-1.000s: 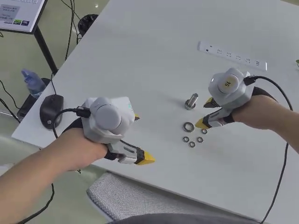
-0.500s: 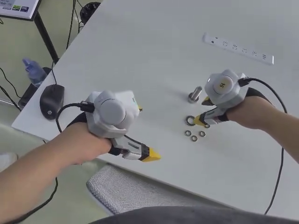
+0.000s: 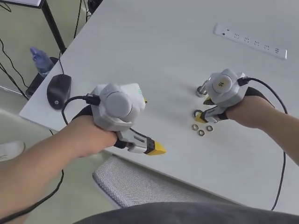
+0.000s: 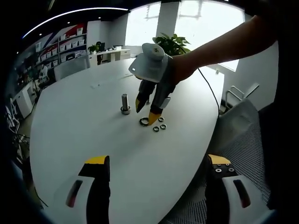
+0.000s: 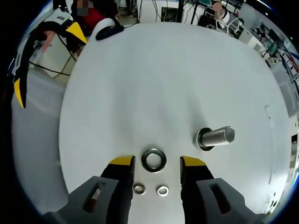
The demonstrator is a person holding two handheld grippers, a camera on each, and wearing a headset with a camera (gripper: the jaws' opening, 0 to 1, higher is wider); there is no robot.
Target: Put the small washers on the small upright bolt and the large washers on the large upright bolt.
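Closing in on the large washer (image 5: 154,159) with the right hand-held gripper (image 5: 157,161), nearer than half a second ago, when its lower yellow tip was sitting just beside the ring. Leaving the washers and the upright bolt (image 5: 215,137) lying as they were on the counter (image 3: 140,46).

Now straddling the large washer with jaws spread wide, one yellow tip on either side of it, gripping nothing; not possible to tell whether either tip is touching it. Keeping the small washers (image 5: 139,188) further back between the jaws, close to the gripper body, flat on the counter. Standing the bolt just ahead and to the right of the right-hand tip.

Holding the left hand-held gripper (image 4: 157,159) wide open too, carrying nothing, hovering over the counter's near edge with the washers and bolt well ahead of its tips.
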